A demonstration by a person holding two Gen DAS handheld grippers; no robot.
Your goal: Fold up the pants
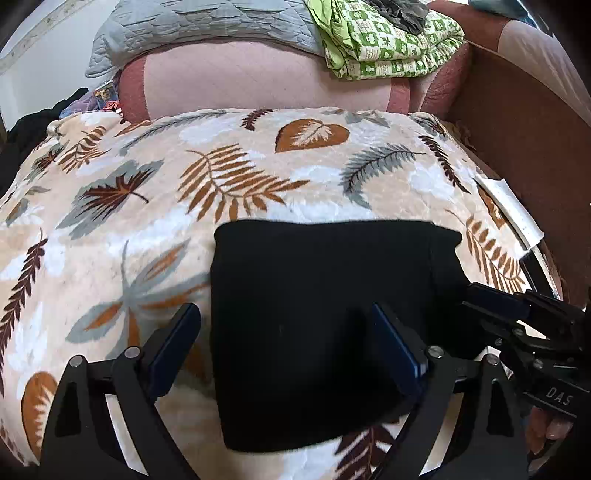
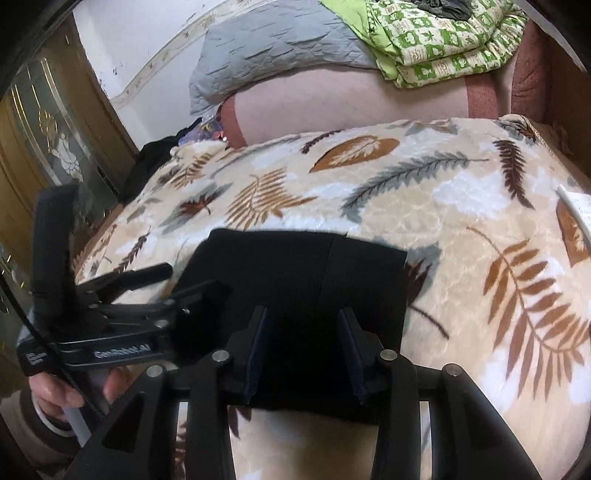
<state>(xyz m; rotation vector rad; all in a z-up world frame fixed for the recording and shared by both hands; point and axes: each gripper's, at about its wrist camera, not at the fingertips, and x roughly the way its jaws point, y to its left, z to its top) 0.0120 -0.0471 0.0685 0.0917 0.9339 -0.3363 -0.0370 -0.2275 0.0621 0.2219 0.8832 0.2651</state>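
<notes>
Nearest in the left wrist view, the left gripper (image 1: 284, 332) is seen with jaws spread wide; one finger stands over the blanket just left of the pants, the other over the black cloth, and nothing is clamped. In the right wrist view, the right gripper (image 2: 303, 325) is seen with jaws partly apart above the near part of the pants; the dark cloth lies behind the gap, and contact by the pads cannot be made out.

The black fabric pants, folded into a compact rectangle (image 1: 325, 325) (image 2: 295, 273), are laid flat on the beige plush blanket printed with brown and grey leaves (image 1: 147, 206) (image 2: 461, 229). The long axis is seen running from near edge to far edge in the left view.

Beyond the pants, a pink cushion (image 1: 258, 81) is noted, then a grey quilted cover (image 1: 192, 29) and a green-and-white patterned folded quilt (image 1: 388, 40).
</notes>
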